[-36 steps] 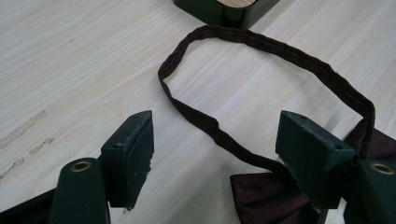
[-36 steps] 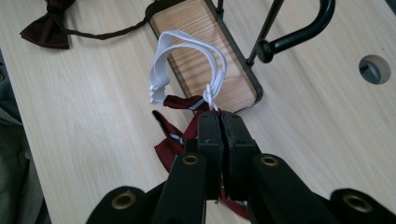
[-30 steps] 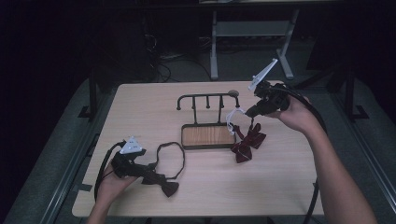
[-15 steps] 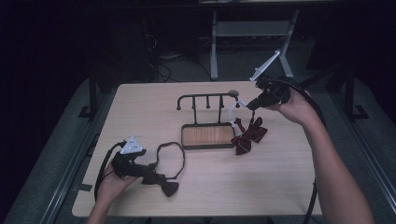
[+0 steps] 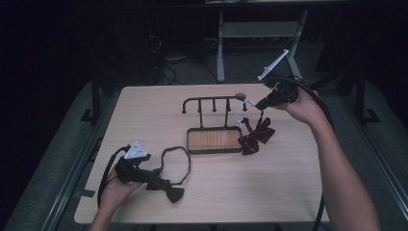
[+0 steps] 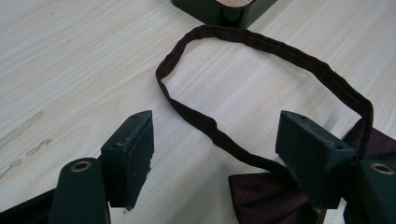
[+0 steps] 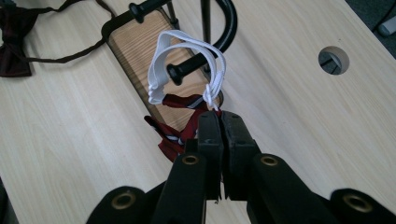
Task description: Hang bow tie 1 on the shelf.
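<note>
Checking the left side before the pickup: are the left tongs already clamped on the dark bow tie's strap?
No: the left tongs stand wide open, with the dark bow tie's strap lying loose on the table between the jaws.

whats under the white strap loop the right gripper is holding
Under the white strap loop sit a black rack peg and the wooden base; the red striped bow tie hangs below, partly hidden behind the right gripper.

light: high view dim, surroundings black | gripper views bright, sharp, soft shadows
</note>
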`<move>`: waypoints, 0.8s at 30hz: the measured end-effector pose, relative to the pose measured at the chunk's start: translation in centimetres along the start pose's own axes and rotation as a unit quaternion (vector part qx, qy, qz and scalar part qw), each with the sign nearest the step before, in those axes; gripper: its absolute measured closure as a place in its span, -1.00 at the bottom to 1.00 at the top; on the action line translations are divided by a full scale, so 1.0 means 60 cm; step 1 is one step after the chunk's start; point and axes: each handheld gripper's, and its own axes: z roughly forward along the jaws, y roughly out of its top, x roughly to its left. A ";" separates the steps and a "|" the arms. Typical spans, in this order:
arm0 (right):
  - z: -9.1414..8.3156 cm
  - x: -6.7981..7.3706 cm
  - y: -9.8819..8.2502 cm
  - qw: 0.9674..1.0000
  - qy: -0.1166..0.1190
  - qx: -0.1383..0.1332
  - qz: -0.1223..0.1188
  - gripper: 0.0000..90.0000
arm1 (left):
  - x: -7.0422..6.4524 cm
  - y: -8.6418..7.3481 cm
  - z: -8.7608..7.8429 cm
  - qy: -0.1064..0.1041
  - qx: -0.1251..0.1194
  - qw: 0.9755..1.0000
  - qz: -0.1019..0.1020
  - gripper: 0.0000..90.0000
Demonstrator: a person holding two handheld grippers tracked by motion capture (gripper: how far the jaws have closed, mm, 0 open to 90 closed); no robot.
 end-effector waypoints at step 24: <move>0.021 -0.007 -0.020 1.000 0.026 -0.005 0.007 0.73 | -0.002 0.000 0.002 -0.001 0.003 1.000 0.002 -0.37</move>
